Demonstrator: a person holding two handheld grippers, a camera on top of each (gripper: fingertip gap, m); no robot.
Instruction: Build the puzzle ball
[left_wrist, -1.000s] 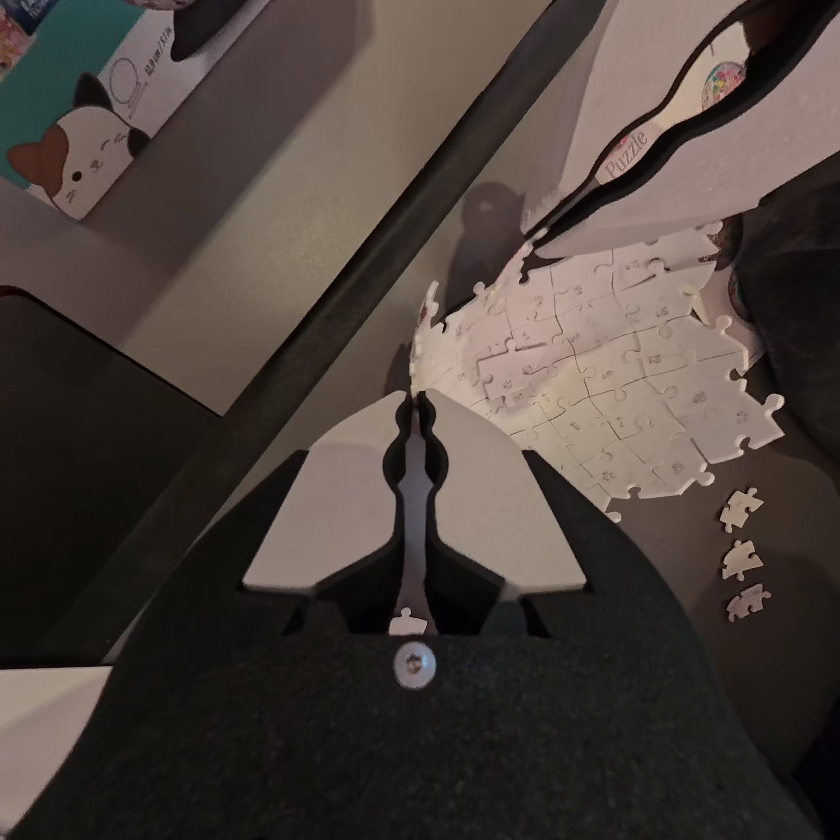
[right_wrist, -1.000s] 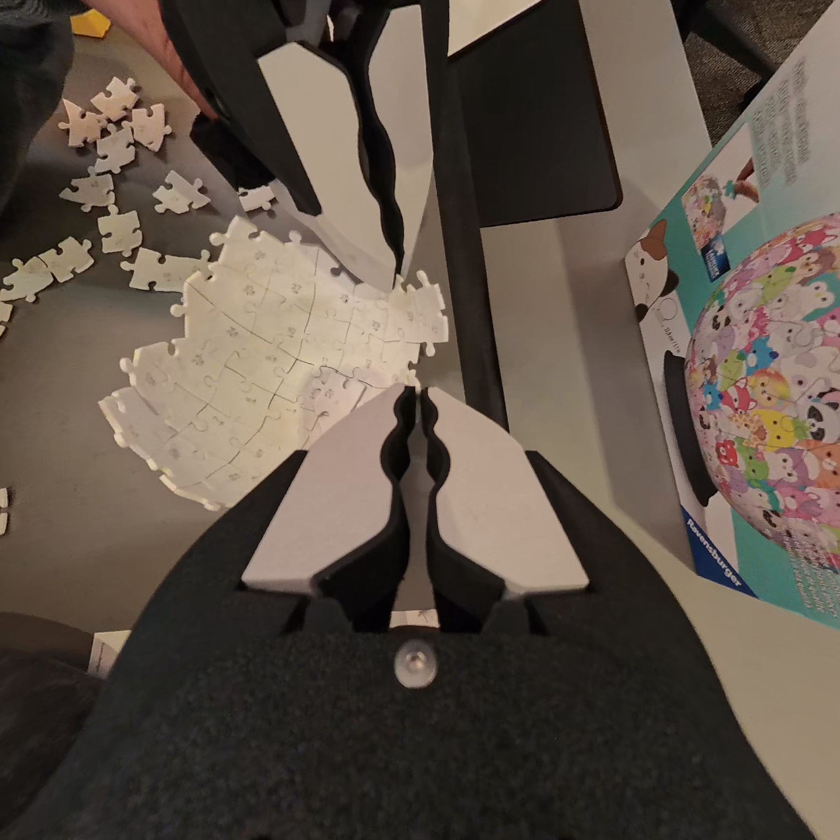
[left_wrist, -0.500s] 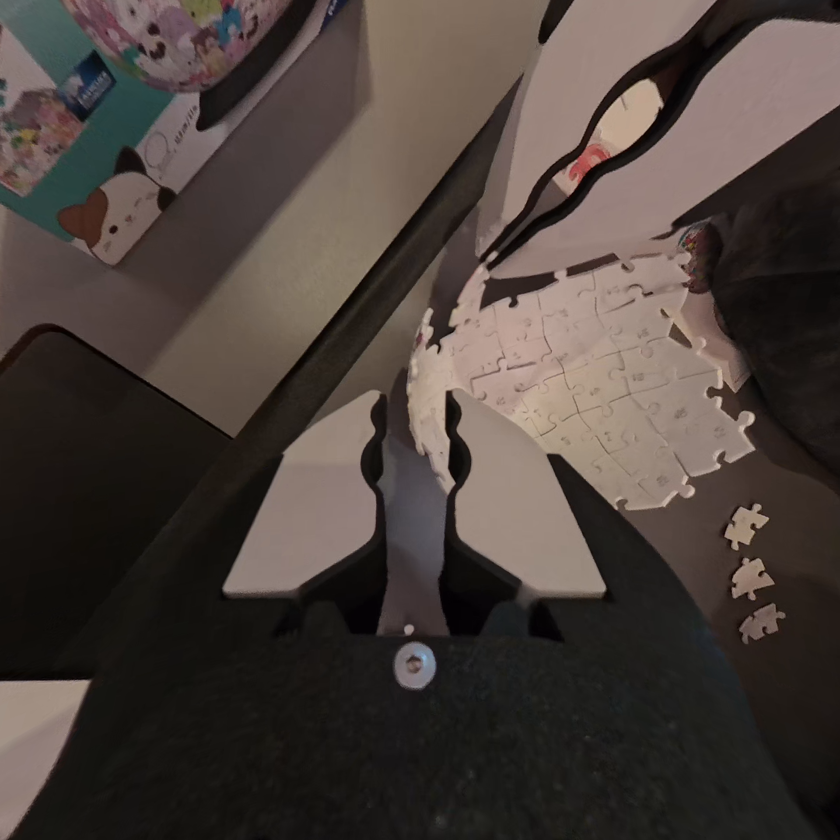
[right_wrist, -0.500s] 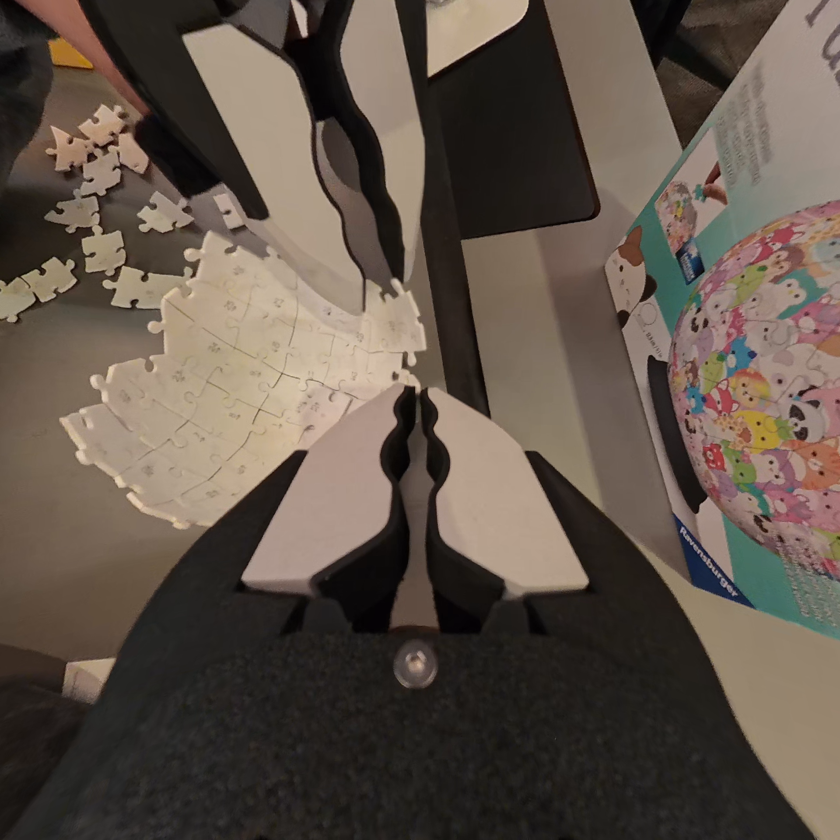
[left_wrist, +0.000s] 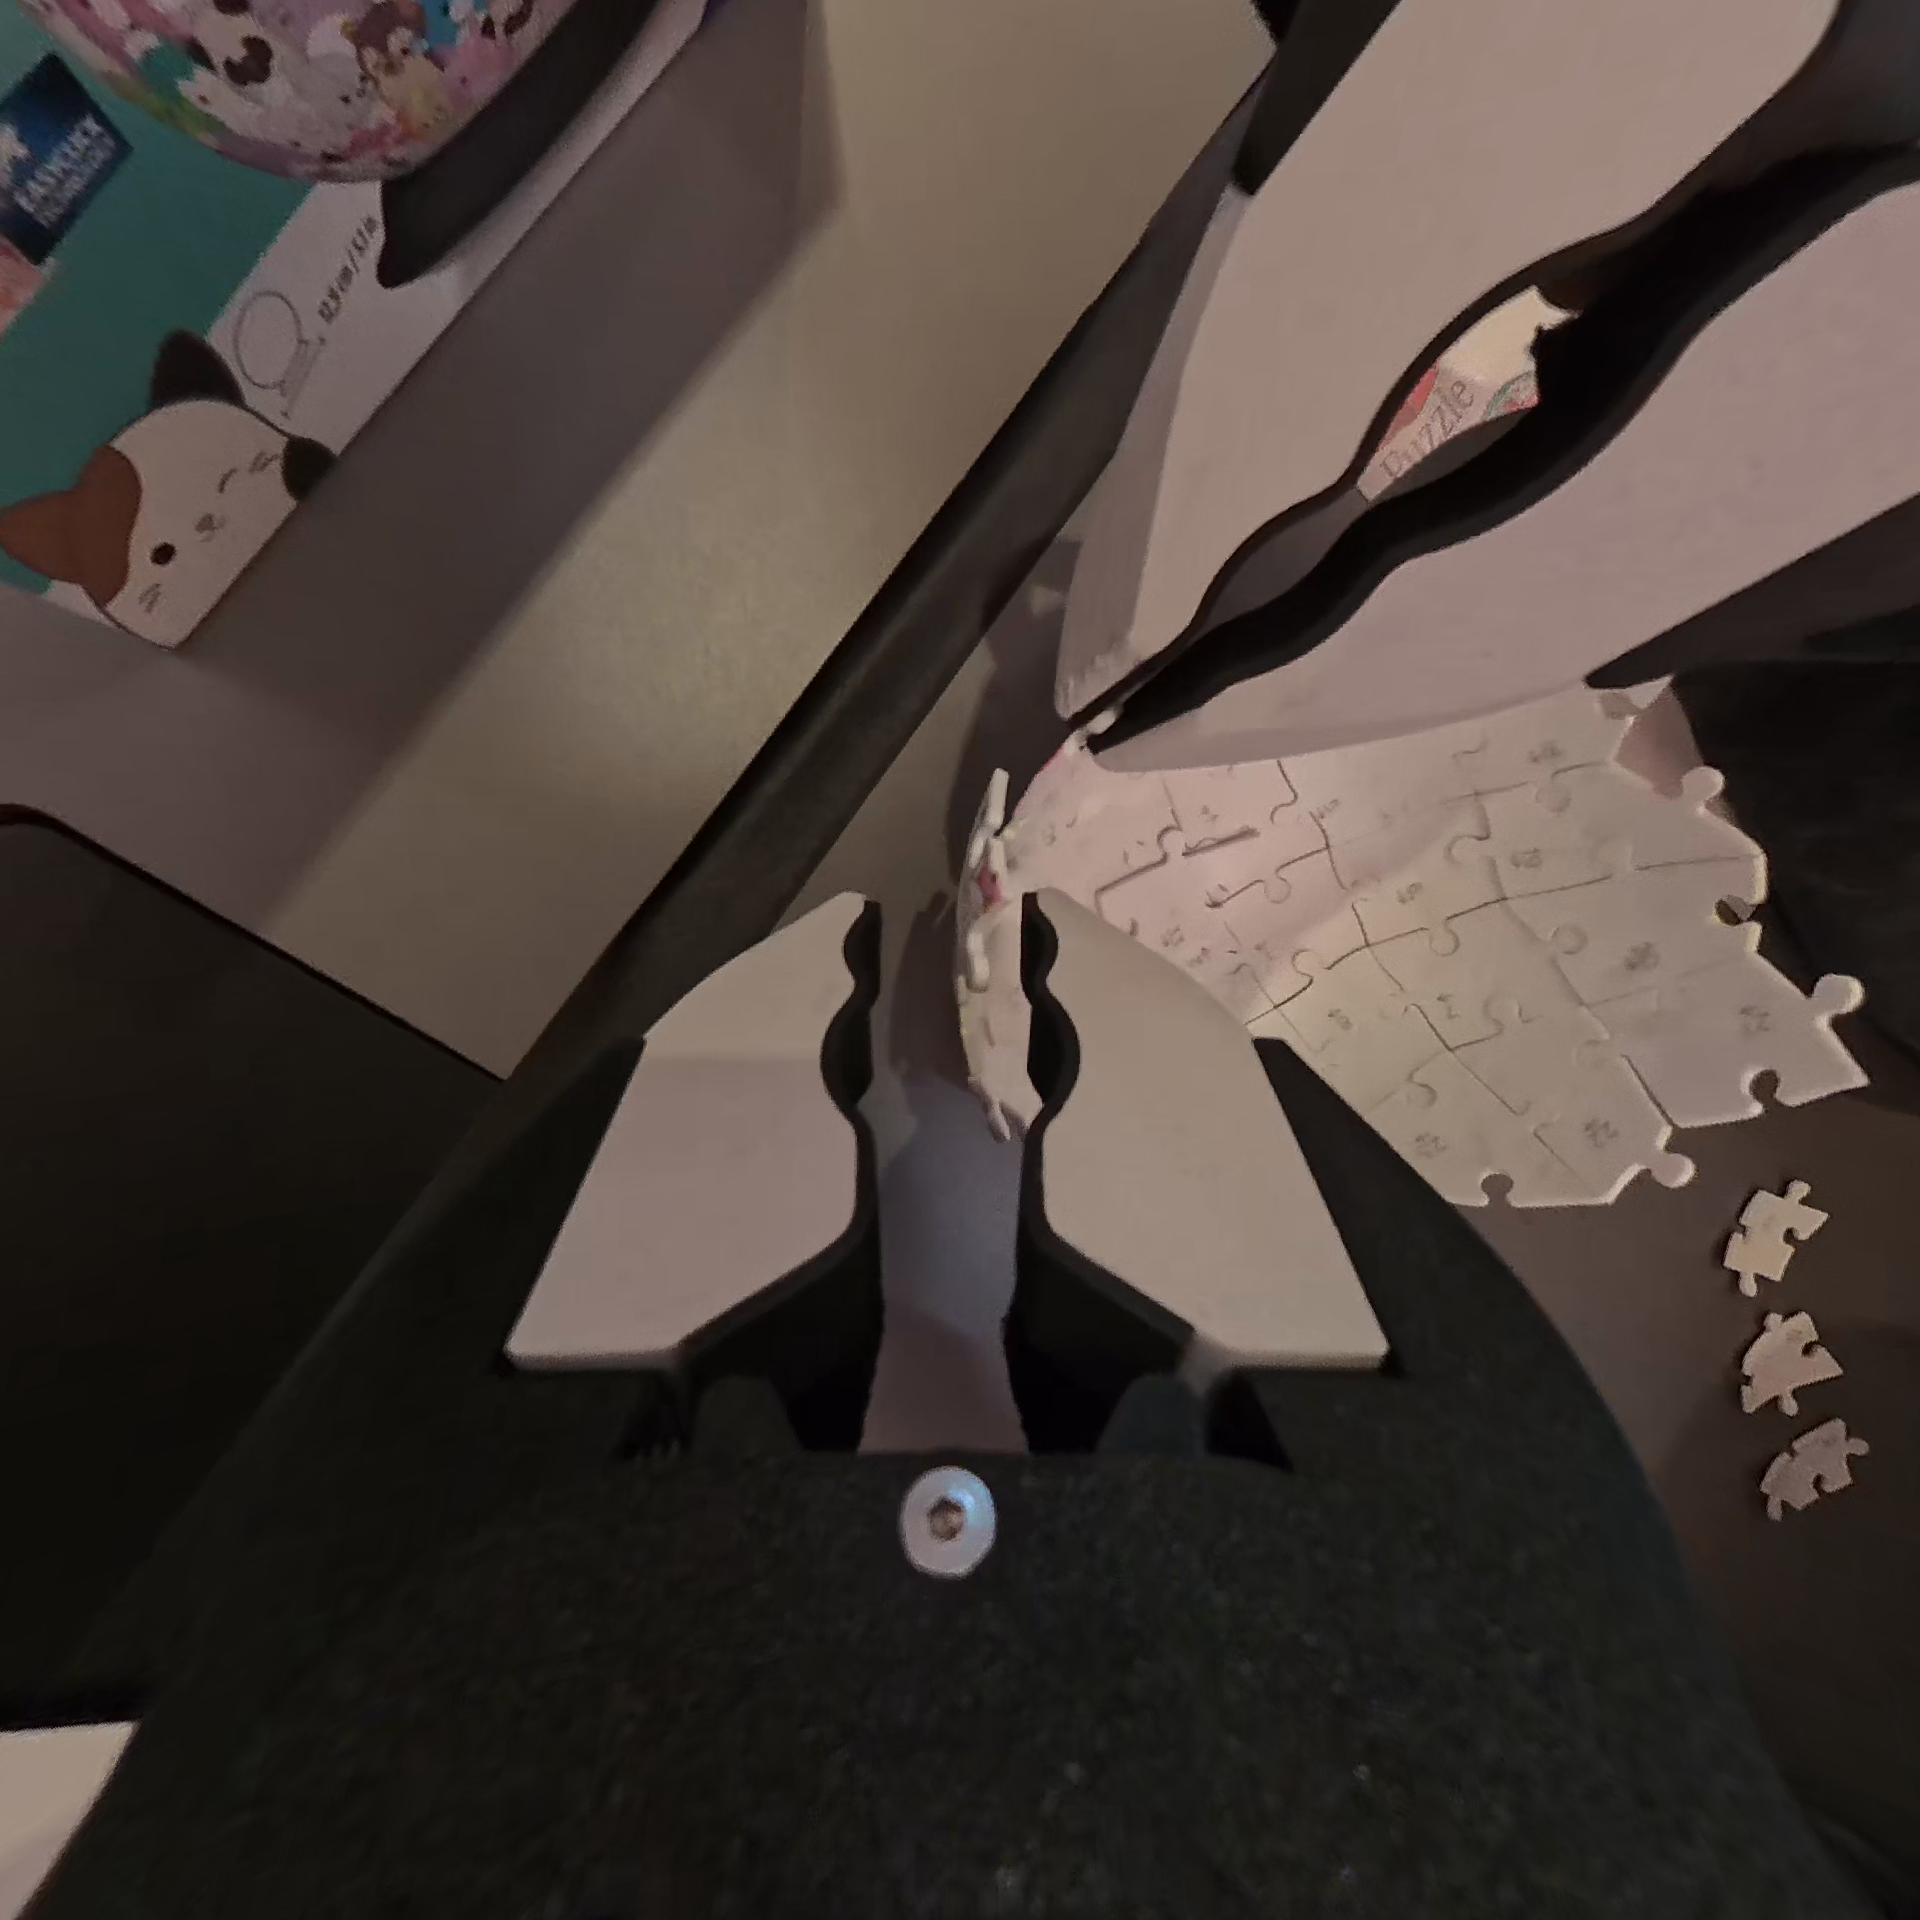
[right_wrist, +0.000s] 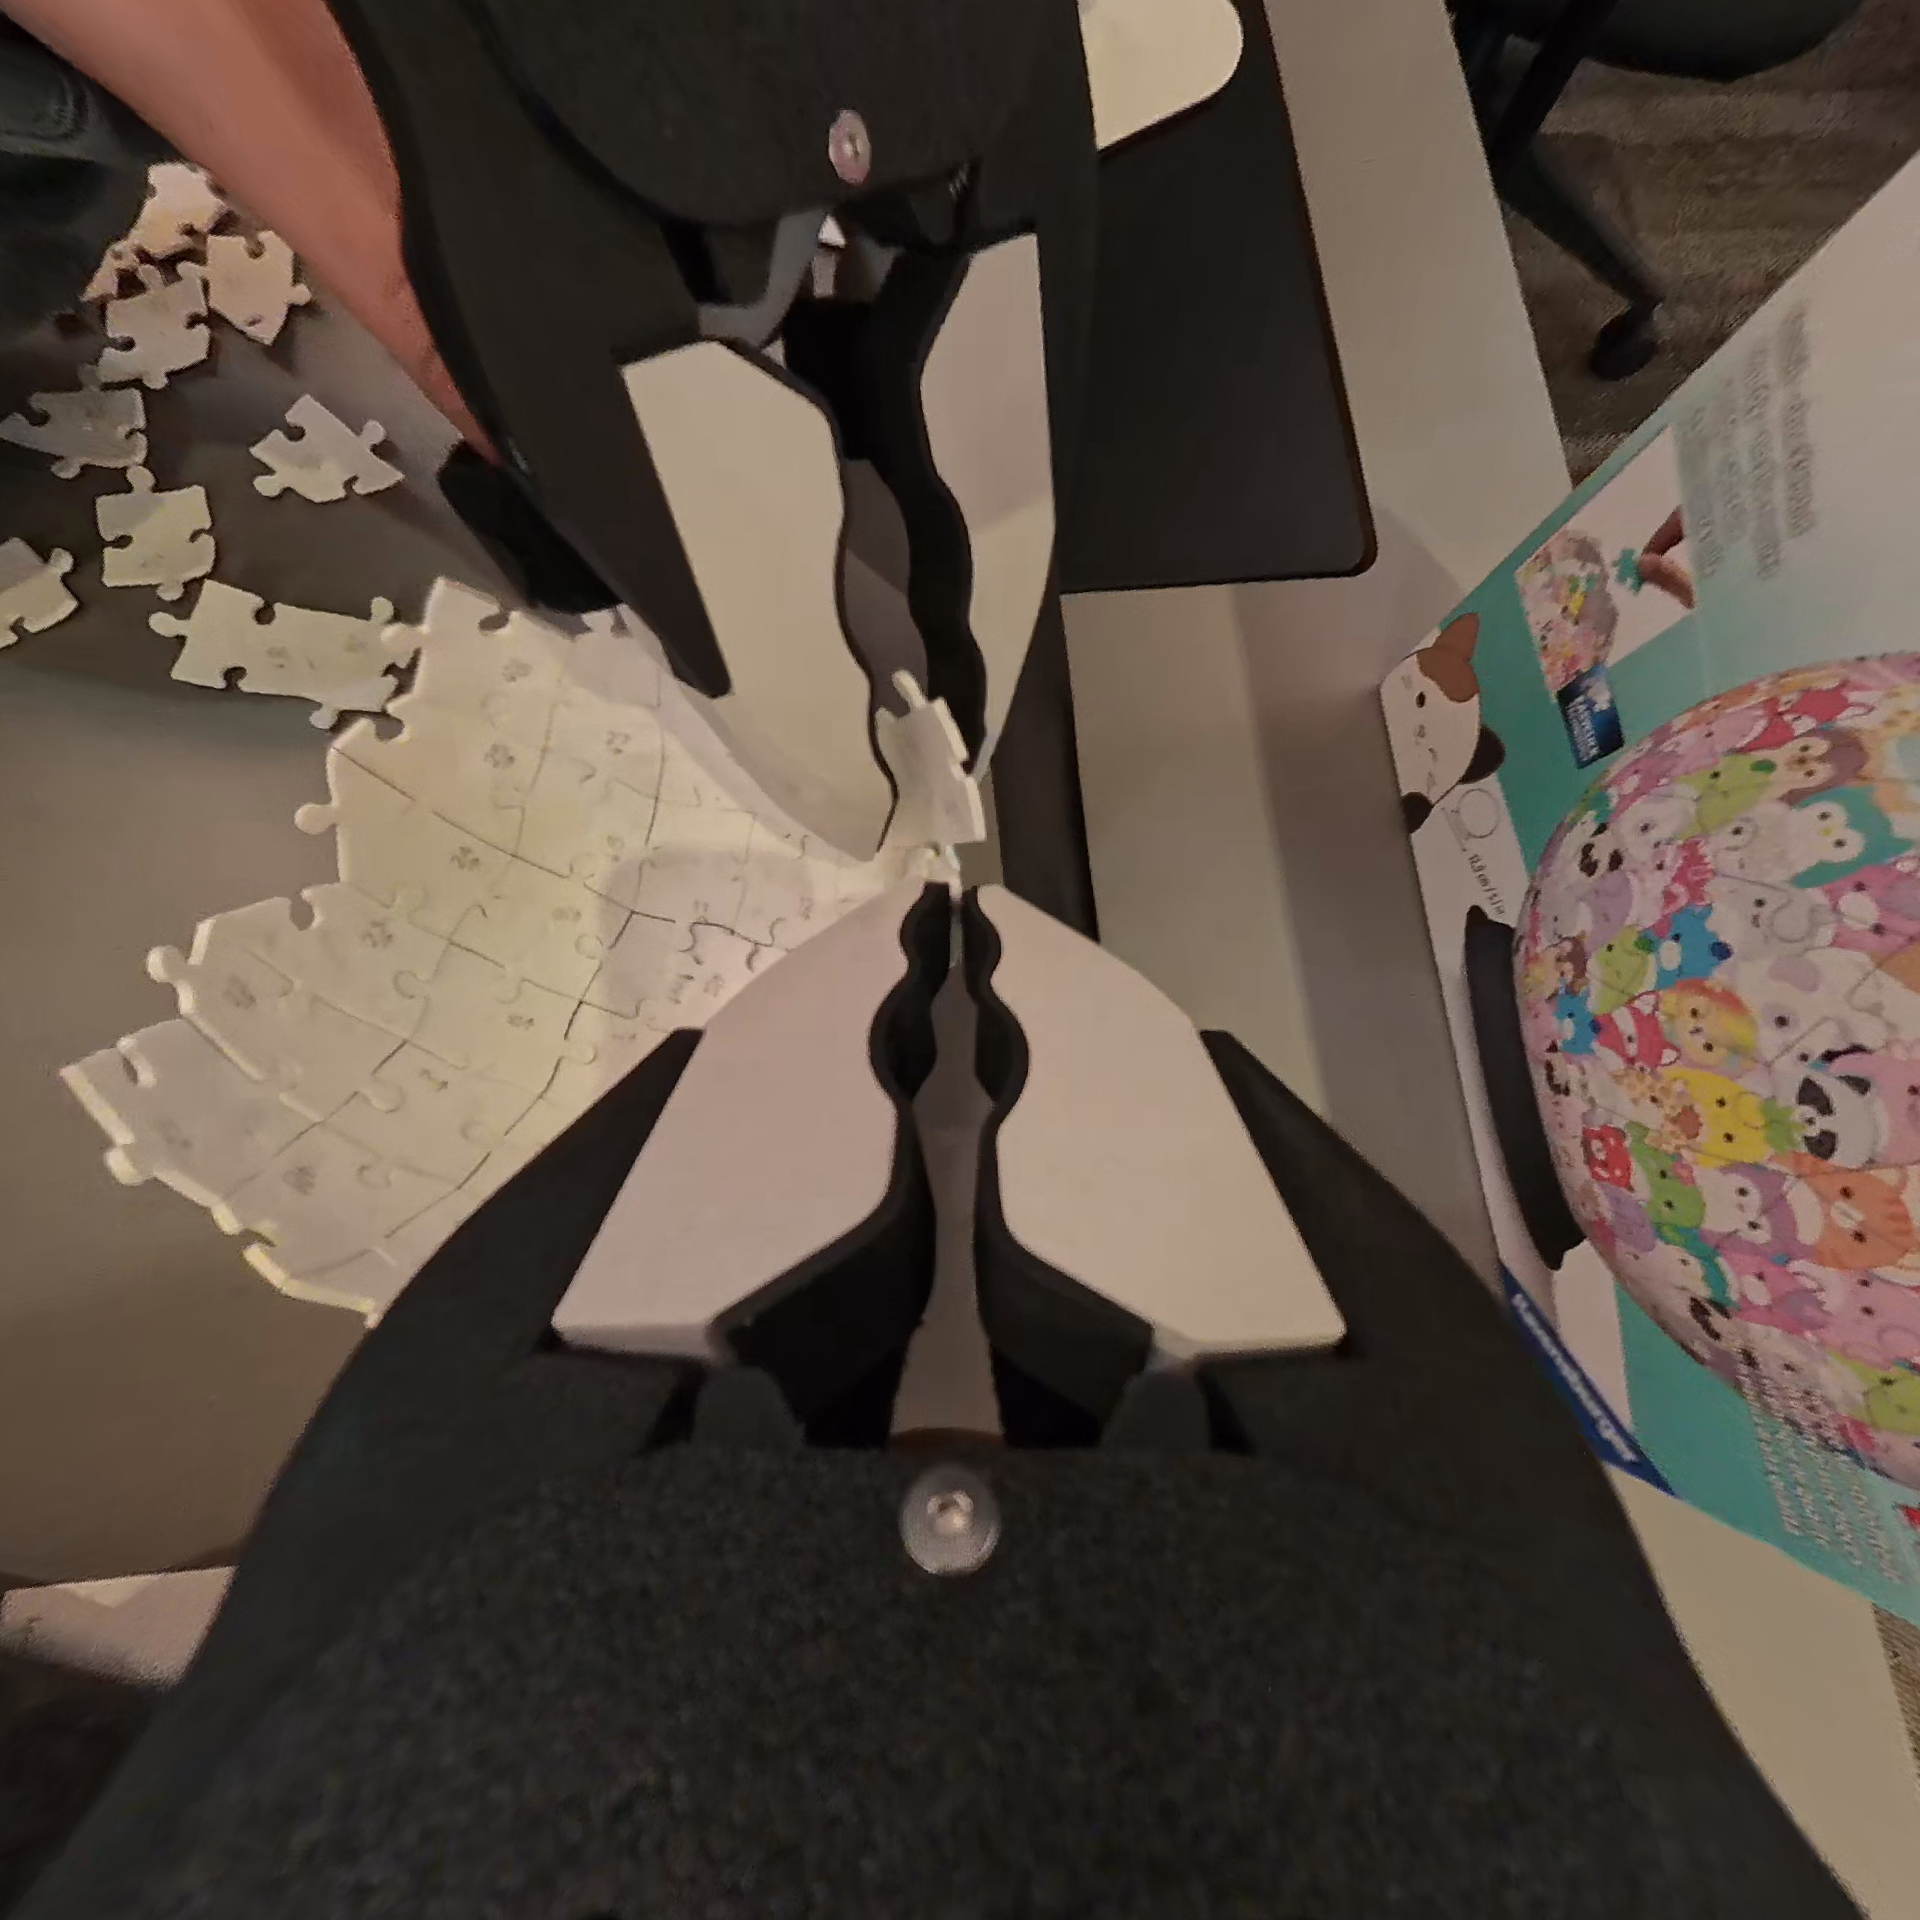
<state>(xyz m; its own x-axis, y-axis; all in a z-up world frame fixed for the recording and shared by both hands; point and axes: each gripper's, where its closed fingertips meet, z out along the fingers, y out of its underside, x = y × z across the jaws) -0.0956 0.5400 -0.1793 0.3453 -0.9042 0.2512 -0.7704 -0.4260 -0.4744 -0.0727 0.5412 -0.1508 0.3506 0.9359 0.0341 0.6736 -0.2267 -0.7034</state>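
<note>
Left tongs have opened around the puzzle shell's rim.

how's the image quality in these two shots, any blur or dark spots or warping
Left wrist view: dim overall, the puzzle box soft with slight blur, straight table edge bowed by the wide lens, a bright patch on the curved puzzle shell. Right wrist view: brighter and sharper, the shell well lit with a soft gripper shadow across it, loose pieces near the corner slightly smeared.
</note>
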